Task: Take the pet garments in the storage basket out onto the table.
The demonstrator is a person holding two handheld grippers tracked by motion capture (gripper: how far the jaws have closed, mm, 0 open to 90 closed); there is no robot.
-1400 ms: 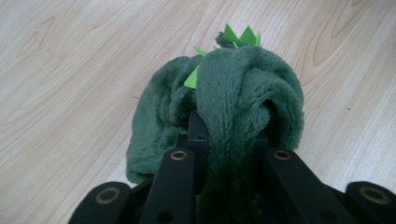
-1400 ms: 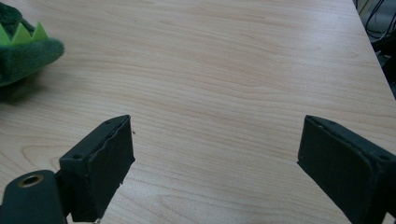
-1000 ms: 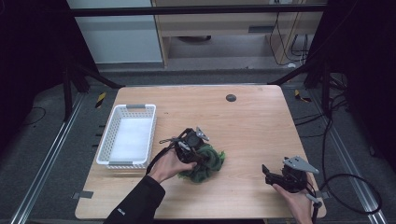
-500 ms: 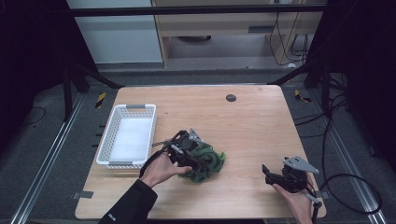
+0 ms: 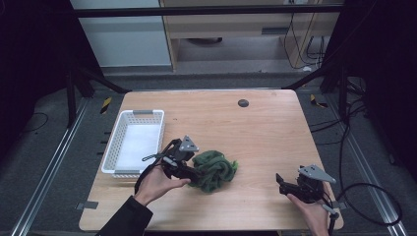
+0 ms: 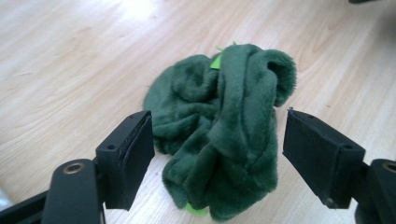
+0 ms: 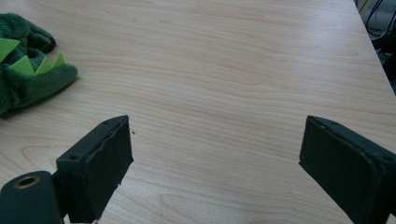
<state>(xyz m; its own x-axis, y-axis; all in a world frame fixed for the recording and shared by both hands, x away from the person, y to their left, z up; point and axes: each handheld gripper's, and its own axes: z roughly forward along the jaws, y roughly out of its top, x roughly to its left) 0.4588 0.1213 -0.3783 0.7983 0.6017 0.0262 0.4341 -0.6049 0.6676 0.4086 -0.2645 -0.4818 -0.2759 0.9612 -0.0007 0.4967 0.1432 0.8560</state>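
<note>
A crumpled dark green plush cloth [image 5: 214, 170] with light green spikes lies in a heap on the wooden table [image 5: 255, 128], near its front middle. My left gripper [image 5: 193, 173] sits at the cloth's left side, its jaws having just been opening. In the left gripper view that gripper [image 6: 217, 154] is open, the plush cloth [image 6: 224, 135] lying between the jaws with gaps on both sides. My right gripper [image 5: 281, 183] rests at the front right of the table, open and empty. The right gripper view shows its jaws [image 7: 215, 163] wide apart over bare wood, the cloth's [image 7: 28, 74] spiked edge far left.
A white slotted basket [image 5: 134, 142] stands empty at the table's left side, just behind the left hand. A small dark round hole [image 5: 243, 103] marks the far middle of the table. Cables trail off the table's right edge.
The left gripper let go of the green cloth and drew back to the left, its jaws spreading wide. The cloth dropped into a heap. The right gripper stayed put.
</note>
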